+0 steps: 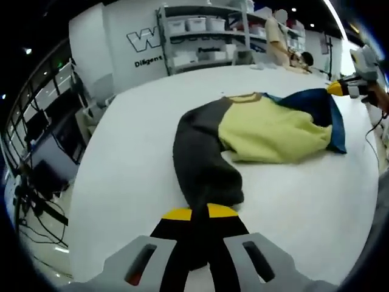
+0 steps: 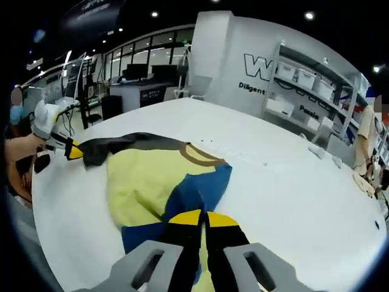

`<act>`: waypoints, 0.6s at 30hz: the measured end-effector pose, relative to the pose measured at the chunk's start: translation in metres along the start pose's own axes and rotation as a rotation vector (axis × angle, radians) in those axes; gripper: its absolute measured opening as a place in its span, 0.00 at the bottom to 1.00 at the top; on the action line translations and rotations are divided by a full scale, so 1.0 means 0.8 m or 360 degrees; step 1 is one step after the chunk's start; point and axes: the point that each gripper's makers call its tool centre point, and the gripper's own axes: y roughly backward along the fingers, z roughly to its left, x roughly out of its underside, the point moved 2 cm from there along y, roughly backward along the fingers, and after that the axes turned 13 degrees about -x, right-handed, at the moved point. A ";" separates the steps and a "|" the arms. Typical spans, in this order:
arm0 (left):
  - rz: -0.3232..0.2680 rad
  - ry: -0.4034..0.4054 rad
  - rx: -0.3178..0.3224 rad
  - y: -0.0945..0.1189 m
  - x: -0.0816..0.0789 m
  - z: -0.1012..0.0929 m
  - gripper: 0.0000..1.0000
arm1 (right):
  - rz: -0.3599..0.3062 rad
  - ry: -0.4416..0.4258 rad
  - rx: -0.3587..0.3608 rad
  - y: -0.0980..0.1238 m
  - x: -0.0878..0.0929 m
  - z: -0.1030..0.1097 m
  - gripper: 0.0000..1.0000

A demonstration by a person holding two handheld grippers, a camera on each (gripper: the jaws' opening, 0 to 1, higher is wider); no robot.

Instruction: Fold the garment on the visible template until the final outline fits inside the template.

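Folding has barely begun, by my reckoning: the garment (image 1: 261, 131) lies bunched on the white surface (image 1: 134, 182), sleeves thrown out to either side, and I can make out no template outline anywhere on it, so squaring it up and every fold are left to do.

Nearest in the left gripper view, my left tongs (image 1: 199, 214) are pinched narrow on the end of the dark grey sleeve (image 1: 203, 161), which runs away from them toward the yellow body. In the right gripper view my right tongs (image 2: 202, 219) are closed the same way on the blue sleeve (image 2: 188, 198) at the near edge.

Both hands are held low over the surface, well apart, at opposite ends of the garment, each pointing in toward it along its sleeve.

Farther off, beyond the surface's far edge, stand shelves (image 1: 200, 30) of white bins and a lettered wall.
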 end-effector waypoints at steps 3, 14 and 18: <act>0.0042 -0.0009 -0.0043 -0.002 0.004 0.009 0.05 | 0.0013 -0.0003 0.0038 0.002 0.001 -0.017 0.00; 0.0130 -0.0024 -0.0139 -0.026 0.013 0.049 0.05 | 0.0133 0.0057 0.0225 0.012 0.008 -0.092 0.00; 0.0156 0.0002 -0.0156 -0.033 0.016 0.059 0.04 | 0.0172 0.0047 0.0279 0.017 0.011 -0.122 0.00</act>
